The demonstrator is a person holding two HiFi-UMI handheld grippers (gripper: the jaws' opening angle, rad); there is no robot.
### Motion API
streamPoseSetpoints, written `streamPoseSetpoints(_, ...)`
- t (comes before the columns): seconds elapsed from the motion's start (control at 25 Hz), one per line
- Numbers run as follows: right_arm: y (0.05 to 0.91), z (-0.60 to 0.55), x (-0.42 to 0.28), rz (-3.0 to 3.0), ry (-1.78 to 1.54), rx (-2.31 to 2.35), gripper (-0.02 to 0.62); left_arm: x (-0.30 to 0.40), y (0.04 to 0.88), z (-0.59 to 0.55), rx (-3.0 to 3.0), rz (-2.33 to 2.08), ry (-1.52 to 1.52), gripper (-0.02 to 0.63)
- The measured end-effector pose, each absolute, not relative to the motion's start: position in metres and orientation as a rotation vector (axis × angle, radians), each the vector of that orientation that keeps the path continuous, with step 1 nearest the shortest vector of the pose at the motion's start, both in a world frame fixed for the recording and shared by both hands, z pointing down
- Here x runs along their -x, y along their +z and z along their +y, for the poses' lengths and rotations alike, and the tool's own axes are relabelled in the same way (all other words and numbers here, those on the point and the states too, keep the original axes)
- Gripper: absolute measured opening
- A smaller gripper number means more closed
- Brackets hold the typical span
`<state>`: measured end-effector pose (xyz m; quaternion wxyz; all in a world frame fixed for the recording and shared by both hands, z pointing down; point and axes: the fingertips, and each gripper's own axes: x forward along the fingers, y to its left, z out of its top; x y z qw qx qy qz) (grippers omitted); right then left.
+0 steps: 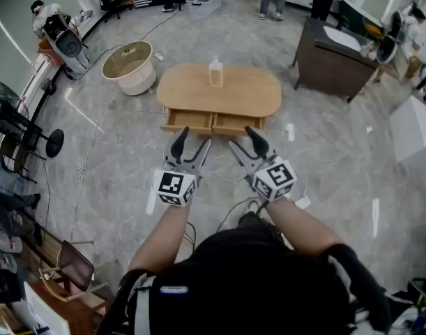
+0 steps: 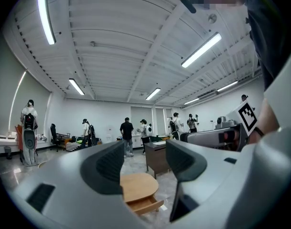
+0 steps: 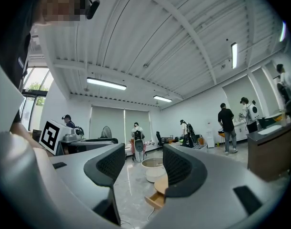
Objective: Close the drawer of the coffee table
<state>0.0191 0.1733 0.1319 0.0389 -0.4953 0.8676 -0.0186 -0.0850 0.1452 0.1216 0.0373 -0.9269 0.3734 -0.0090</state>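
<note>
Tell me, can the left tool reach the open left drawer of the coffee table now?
Probably yes. The left tool is open and empty, held short of the drawer and above it. Nothing stands between them, so it only needs moving forward and down.

The room is bright and evenly lit from above by long white ceiling tube lights [image 2: 201, 50], which burn out to pure white in both gripper views. The glossy grey stone floor [image 1: 324, 152] throws back pale streaks of them, and the shadow under the oval light-wood desk [image 1: 247, 89] is soft and faint. Daylight glares through a window [image 3: 33, 87] at the right gripper view's left edge. The left gripper's grey tongs [image 2: 145, 163] and the right gripper's grey tongs [image 3: 143, 163] sit close to the lens, slightly out of focus. Both gripper views bend strongly and go black at the corners; the head view curves at its edges.
</note>
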Motion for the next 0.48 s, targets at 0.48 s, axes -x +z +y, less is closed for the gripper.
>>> streamPoseSetpoints(0.48, 0.137, 0.121, -0.081, 2.641, -0.061, 1.551, 0.227, 0.033, 0.135, 0.089, 2.841, 1.199, -0.072, 0.258)
